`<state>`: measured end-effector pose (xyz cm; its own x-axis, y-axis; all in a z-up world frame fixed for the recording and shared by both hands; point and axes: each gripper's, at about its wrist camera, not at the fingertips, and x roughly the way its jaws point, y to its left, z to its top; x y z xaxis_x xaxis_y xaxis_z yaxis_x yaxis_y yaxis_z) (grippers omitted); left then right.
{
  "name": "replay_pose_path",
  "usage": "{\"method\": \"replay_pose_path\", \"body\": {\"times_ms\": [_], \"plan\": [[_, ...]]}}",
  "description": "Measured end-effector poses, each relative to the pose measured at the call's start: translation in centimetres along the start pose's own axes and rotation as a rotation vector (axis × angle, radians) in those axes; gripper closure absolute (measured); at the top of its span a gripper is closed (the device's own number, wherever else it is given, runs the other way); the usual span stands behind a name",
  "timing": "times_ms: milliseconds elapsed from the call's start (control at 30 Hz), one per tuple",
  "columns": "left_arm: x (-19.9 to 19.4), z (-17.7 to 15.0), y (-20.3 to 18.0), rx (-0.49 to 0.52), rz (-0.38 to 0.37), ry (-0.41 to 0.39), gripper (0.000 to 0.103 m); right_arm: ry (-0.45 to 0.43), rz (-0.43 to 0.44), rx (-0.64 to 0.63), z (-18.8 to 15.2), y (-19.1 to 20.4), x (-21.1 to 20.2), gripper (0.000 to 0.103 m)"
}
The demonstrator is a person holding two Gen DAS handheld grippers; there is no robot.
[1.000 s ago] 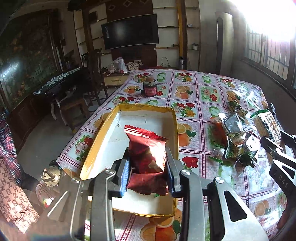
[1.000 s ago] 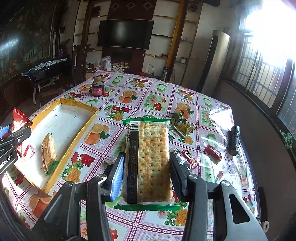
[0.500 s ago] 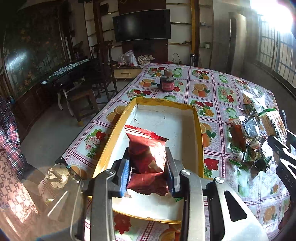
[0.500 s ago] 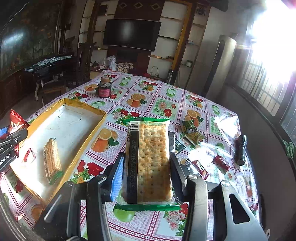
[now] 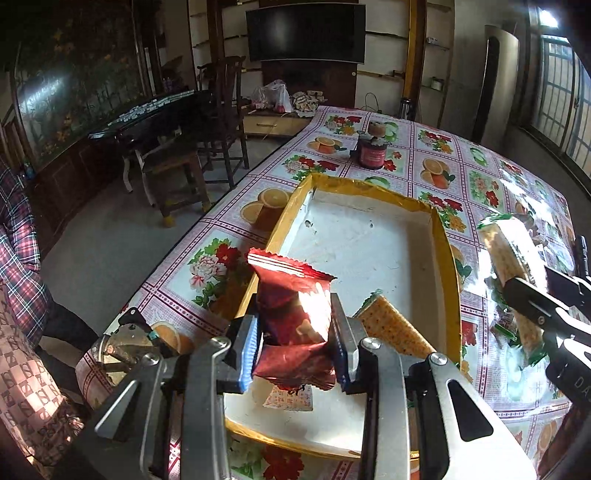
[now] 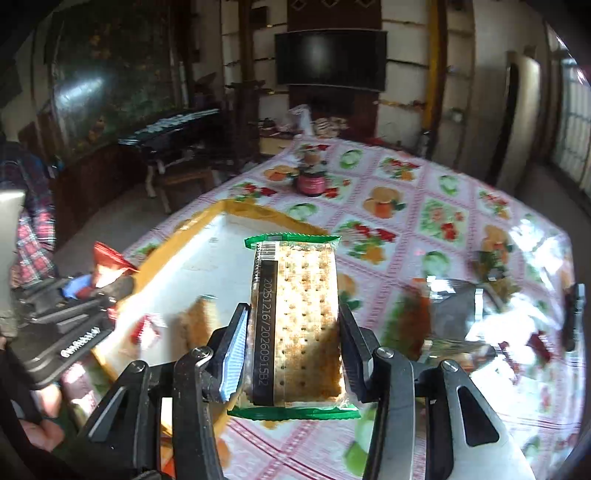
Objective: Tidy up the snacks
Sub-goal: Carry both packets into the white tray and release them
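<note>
A fruit-and-flower patterned tabletop carries a shallow gold-rimmed white cardboard tray, where a clear-wrapped cracker stack and small red-printed sachet lie, with a dark red-labelled jar beyond. Over the tray's near end, the left gripper jaws pinch a crinkled red foil snack packet. Only the right wrist view shows the right gripper jaws pinching a green-edged cracker pack and loose wrappers right of it.

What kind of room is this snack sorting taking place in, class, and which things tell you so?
Probably a home living and dining room: a black flat-screen television on the far wall, a fruit-and-flower patterned plastic tablecloth over the table, and dark wooden chairs beside it.
</note>
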<state>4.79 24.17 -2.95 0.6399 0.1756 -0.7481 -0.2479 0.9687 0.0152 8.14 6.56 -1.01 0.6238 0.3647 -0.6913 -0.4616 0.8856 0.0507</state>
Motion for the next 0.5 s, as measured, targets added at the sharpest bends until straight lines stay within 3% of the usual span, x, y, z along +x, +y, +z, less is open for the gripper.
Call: {"method": "replay_pose_path", "body": {"times_ms": [100, 200, 500], "plan": [[2.0, 0.7, 0.2, 0.000, -0.038, 0.069, 0.068, 0.053, 0.103, 0.029, 1.0, 1.1, 3.2, 0.057], [3.6, 1.2, -0.2, 0.012, -0.066, 0.118, 0.068, 0.090, 0.146, 0.056, 2.3, 1.5, 6.2, 0.057], [7.3, 0.6, -1.5, 0.051, -0.071, 0.226, 0.062, 0.212, 0.134, 0.033, 3.0, 2.2, 12.5, 0.057]]}}
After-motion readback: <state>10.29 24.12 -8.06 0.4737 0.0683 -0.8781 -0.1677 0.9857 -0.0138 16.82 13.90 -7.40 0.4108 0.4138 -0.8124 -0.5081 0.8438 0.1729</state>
